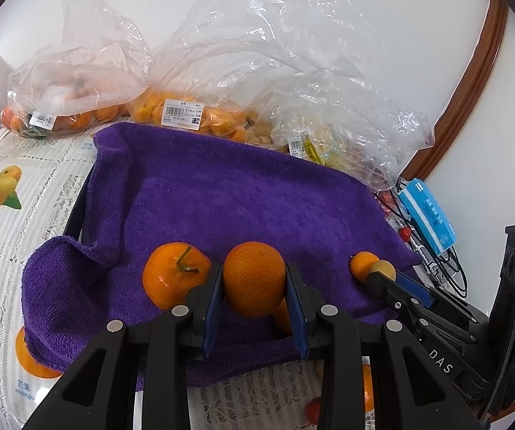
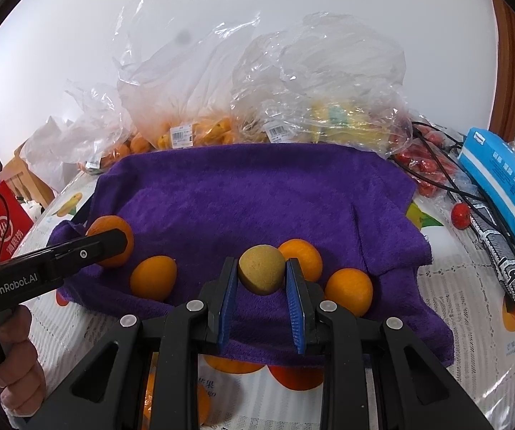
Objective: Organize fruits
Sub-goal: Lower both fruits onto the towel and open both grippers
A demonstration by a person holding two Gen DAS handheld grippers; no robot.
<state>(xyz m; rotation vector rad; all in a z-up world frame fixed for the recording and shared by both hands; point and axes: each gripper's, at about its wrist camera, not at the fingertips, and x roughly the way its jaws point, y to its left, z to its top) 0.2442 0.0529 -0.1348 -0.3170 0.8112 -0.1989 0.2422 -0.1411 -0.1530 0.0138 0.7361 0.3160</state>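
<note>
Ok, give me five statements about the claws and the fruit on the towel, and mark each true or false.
1. The left claw is shut on an orange. True.
2. The right claw holds a red fruit. False: it grips a yellow-brown round fruit.
3. The towel is purple. True.
4. The plastic bags lie on the towel. False: they sit behind it.
5. An orange with a stem rests on the towel beside the left claw. True.

Four oranges (image 2: pixel 153 276), one tan fruit (image 2: pixel 261 269), three plastic bags (image 2: pixel 192 82), one purple towel (image 2: pixel 257 193)
</note>
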